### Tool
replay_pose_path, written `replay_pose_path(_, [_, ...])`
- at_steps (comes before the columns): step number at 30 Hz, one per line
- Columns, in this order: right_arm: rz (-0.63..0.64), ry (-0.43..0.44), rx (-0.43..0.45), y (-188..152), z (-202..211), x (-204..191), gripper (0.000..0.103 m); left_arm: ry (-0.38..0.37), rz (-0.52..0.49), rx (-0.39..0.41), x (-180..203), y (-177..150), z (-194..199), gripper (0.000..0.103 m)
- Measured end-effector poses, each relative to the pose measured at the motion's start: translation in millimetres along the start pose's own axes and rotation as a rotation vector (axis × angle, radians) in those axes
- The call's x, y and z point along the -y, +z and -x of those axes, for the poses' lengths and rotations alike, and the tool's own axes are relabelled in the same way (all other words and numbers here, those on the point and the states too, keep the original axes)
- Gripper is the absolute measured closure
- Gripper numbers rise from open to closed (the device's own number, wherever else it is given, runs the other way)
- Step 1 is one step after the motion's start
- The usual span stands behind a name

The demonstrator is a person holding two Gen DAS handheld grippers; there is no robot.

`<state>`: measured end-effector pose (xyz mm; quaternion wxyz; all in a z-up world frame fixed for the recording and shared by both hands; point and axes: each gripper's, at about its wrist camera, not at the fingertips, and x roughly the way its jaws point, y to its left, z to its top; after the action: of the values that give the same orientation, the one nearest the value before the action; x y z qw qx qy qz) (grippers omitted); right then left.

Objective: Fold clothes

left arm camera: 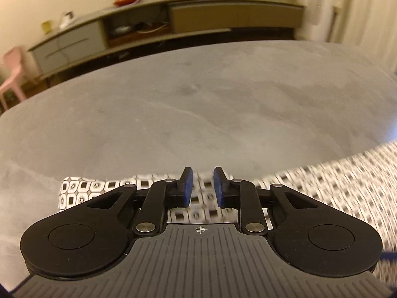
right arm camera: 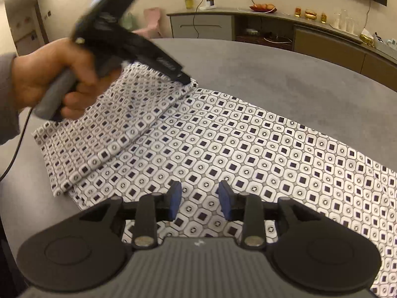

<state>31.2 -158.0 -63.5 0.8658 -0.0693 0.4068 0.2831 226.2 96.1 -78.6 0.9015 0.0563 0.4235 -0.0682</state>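
Right wrist view: patterned cloth (right arm camera: 223,144) spread flat on grey surface (right arm camera: 285,74), one end doubled over; left gripper (right arm camera: 184,80) at that fold's far corner, jaws unseen there. Left wrist view: left gripper (left arm camera: 201,187) part-open, empty, likely just beside the corner to square it. Right gripper (right arm camera: 199,200) part-open, empty, above cloth's near edge.

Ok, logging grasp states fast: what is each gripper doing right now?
Left gripper: open, holding nothing, over the patterned cloth.
Right gripper: open, holding nothing, above the same cloth.
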Motion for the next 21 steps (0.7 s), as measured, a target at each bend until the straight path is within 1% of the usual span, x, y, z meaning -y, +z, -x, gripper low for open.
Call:
replay_pose_path(2, [0.037, -0.003, 0.01, -2, 1, -5, 0.066, 0.044, 0.021, -0.003, 2, 2, -9, 0.089])
replay_pose_path(4, [0.068, -0.001, 0.015, -4, -2, -12, 0.059, 0.033, 0.045, 0.028, -1, 1, 10, 0.09])
replay_pose_path(6, [0.068, 0.012, 0.023, -5, -4, -13, 0.051, 0.02, 0.071, 0.06, -4, -1, 31, 0.09])
replay_pose_path(8, [0.036, 0.025, 0.022, -6, -6, -8, 0.052, 0.007, 0.096, 0.093, -8, -3, 51, 0.089])
replay_pose_path(9, [-0.003, 0.031, 0.023, -6, -3, -3, 0.053, 0.001, 0.108, 0.109, -9, -4, 61, 0.091])
replay_pose_path(10, [-0.042, 0.037, 0.024, -6, -1, 2, 0.053, -0.012, 0.111, 0.11, -10, -12, 71, 0.09])
replay_pose_path(11, [-0.074, 0.036, 0.033, -7, 4, 7, 0.054, -0.032, 0.1, 0.096, -7, -20, 76, 0.089])
replay_pose_path(14, [-0.132, 0.026, 0.067, -9, 14, 16, 0.054, -0.028, -0.009, 0.059, 20, -42, 76, 0.086])
replay_pose_path(15, [-0.147, 0.017, 0.076, -11, 17, 19, 0.054, -0.005, -0.034, 0.054, 29, -46, 69, 0.084])
replay_pose_path(16, [-0.153, 0.003, 0.075, -14, 17, 21, 0.054, 0.02, -0.057, 0.051, 38, -50, 62, 0.084])
replay_pose_path(17, [-0.159, -0.012, 0.074, -17, 16, 23, 0.054, 0.057, -0.053, 0.054, 41, -51, 56, 0.084])
replay_pose_path(19, [-0.174, -0.043, 0.063, -26, 13, 28, 0.054, 0.133, -0.04, 0.062, 45, -53, 42, 0.081])
replay_pose_path(20, [-0.181, -0.058, 0.058, -30, 12, 31, 0.055, 0.147, -0.007, 0.074, 42, -50, 38, 0.081])
replay_pose_path(21, [-0.173, -0.063, 0.076, -34, 14, 31, 0.055, 0.167, 0.019, 0.072, 41, -47, 35, 0.081])
